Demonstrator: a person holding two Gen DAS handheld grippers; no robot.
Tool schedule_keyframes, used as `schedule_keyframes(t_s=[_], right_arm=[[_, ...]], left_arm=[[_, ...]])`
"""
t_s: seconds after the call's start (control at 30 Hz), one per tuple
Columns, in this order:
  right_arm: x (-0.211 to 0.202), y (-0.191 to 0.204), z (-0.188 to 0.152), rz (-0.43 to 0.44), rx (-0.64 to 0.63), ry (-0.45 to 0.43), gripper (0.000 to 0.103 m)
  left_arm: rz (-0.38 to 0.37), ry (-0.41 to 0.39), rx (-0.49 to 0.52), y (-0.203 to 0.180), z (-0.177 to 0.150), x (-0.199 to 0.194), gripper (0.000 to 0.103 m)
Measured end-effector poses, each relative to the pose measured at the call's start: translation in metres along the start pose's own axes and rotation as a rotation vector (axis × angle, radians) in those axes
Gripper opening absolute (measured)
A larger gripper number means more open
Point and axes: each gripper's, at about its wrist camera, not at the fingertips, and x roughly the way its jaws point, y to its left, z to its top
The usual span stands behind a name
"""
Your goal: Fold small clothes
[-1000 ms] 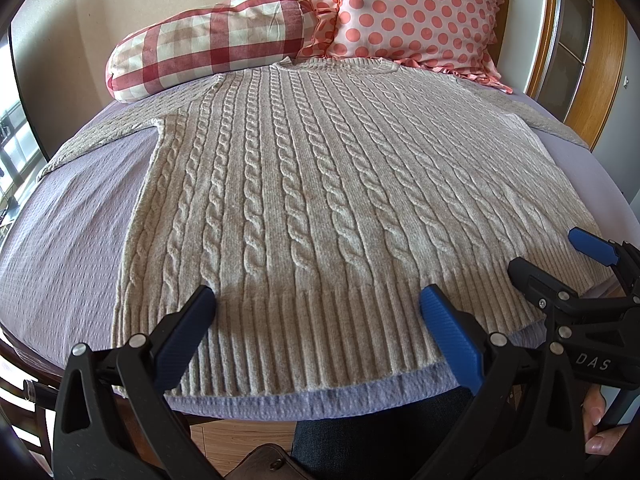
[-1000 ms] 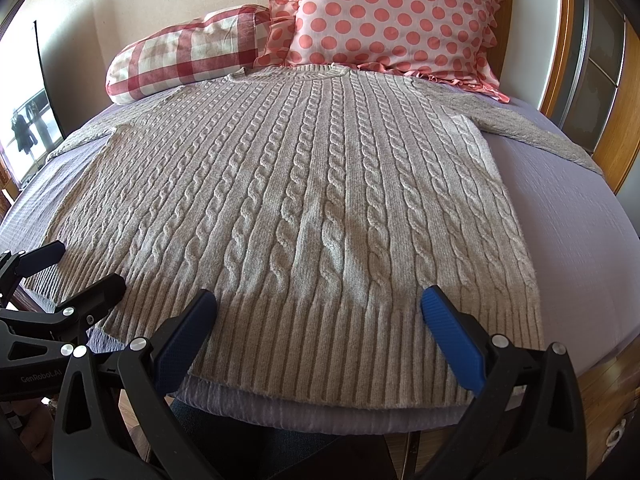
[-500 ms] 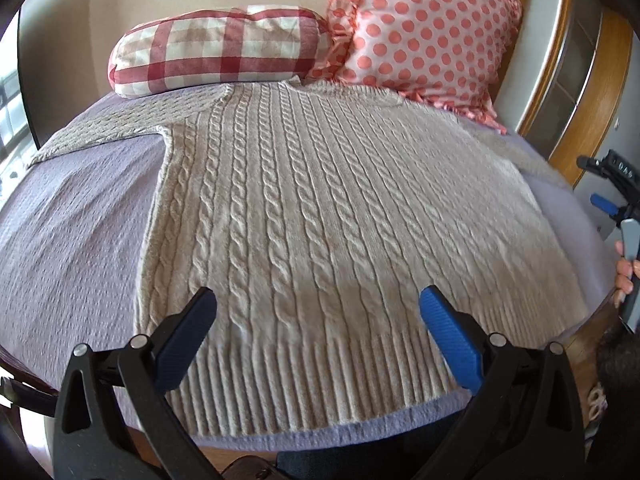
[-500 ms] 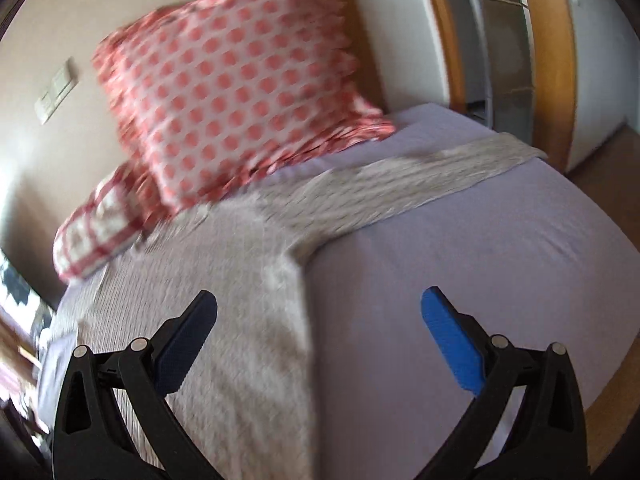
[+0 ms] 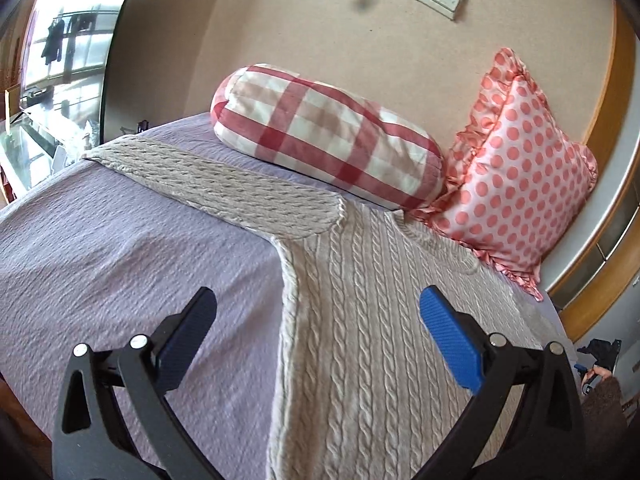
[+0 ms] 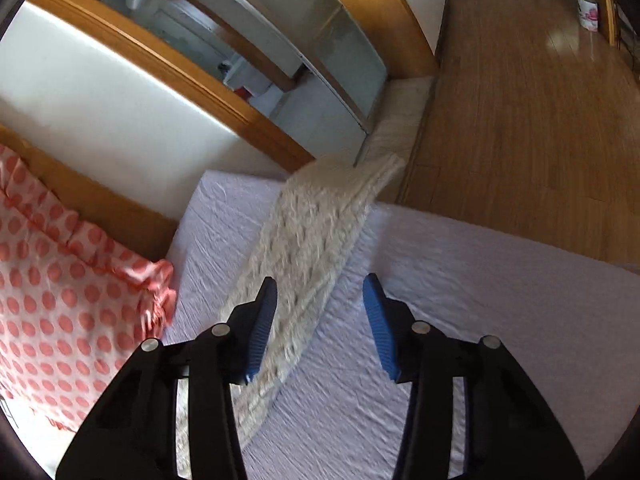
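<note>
Left gripper [image 5: 318,334] spread wide above beige cable-knit sweater [image 5: 360,340] on lilac bedspread [image 5: 120,260]. Right gripper [image 6: 320,320] parted, empty, over the sweater's sleeve [image 6: 312,240].

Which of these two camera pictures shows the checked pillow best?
The left wrist view. The red-and-white checked pillow lies whole and sharp there, behind the sweater's sleeve and beside the polka-dot pillow. The right wrist view shows none of it, only the polka-dot pillow.
</note>
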Motion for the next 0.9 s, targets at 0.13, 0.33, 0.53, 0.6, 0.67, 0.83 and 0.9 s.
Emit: schedule_keyframes(t_s=[0.13,0.33,0.53,0.6,0.67,0.83,0.9], right_arm=[[0.012,-0.001,0.007,0.029,0.025,-0.025,0.034],[-0.009,0.014,0.007,0.075,-0.070,-0.078,0.009],[-0.095,0.151,-0.060,0.328,-0.479,-0.142,0.009],[-0.118,0.199,-0.108,0.468,-0.587,-0.094,0.009],[-0.131,0.243,-0.165,0.604,-0.688,-0.003,0.009],[-0.119,0.312,-0.324,0.738,-0.927,0.286,0.009],[-0.093,0.321,-0.400,0.651,-1.079,0.450,0.010]], left_arm=[[0.035,-0.019,-0.015,0.009,0.003,0.006,0.101],[0.063,-0.010,-0.055,0.023,0.007,0.008,0.101],[0.086,0.018,-0.138,0.058,0.022,0.008,0.101],[0.047,0.029,-0.167,0.069,0.029,0.009,0.101],[0.016,0.040,-0.197,0.079,0.035,0.011,0.101],[0.024,0.076,-0.292,0.110,0.054,0.031,0.101],[0.039,0.092,-0.333,0.124,0.061,0.042,0.101]])
